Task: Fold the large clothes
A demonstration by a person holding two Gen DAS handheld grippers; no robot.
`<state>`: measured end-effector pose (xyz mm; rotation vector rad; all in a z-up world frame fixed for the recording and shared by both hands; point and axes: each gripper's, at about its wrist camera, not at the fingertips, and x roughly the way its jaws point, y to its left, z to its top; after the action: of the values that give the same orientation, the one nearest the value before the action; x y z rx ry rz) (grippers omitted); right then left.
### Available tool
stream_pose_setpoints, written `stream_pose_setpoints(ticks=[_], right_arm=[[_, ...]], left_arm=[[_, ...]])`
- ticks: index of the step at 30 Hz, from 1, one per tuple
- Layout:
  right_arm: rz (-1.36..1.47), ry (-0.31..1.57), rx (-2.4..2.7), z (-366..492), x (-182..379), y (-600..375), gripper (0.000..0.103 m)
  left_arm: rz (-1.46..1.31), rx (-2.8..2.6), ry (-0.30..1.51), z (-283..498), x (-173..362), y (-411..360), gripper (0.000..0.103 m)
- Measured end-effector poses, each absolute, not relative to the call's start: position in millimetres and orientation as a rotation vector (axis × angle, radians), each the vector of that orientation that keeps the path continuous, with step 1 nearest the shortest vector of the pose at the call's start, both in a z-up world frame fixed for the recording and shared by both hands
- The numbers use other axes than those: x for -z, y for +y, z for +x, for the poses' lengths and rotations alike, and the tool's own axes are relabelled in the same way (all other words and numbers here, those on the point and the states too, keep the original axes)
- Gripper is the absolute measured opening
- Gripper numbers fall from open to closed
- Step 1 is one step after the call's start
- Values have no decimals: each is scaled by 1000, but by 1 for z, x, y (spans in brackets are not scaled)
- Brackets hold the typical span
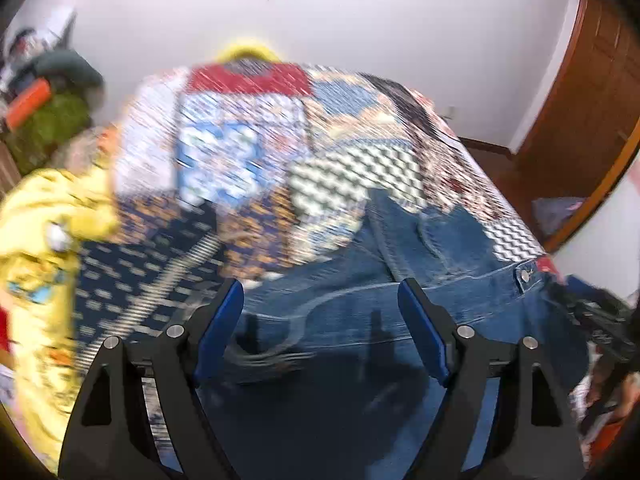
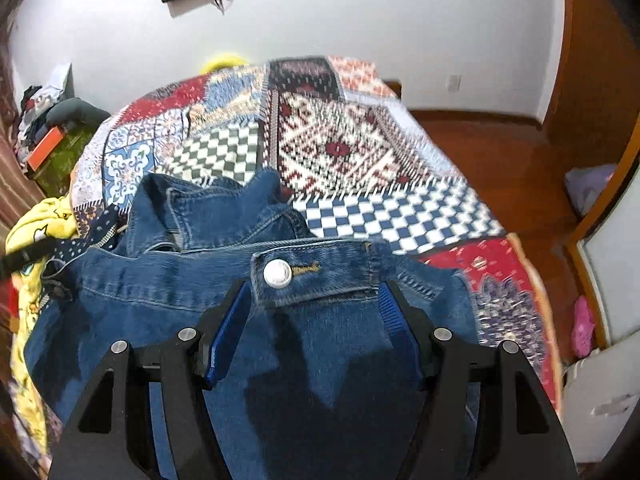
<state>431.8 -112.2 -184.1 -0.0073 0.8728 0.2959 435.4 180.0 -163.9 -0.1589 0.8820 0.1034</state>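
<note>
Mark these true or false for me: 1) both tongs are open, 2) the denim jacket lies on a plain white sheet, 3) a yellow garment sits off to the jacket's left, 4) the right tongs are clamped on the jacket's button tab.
1) True. The left tongs and right tongs both stand with their blue pads well apart.
2) False. The denim jacket lies on a patchwork bedspread of checks, reds and blues.
3) True. A yellow garment lies at the jacket's left edge.
4) False. The button tab sits between the open pads, above the denim, and nothing is gripped.
</note>
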Motion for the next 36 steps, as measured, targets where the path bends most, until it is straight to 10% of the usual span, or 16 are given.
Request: stream_pose_setpoints(ticks=[6,36], right_arm=[[-16,863,-384,412,166,-110,75],[-35,1010,-318,342,206,-185,75]], left_arm=[[-91,-83,936,393,173,187,86],[-179,-190,959,265,248,206,103]])
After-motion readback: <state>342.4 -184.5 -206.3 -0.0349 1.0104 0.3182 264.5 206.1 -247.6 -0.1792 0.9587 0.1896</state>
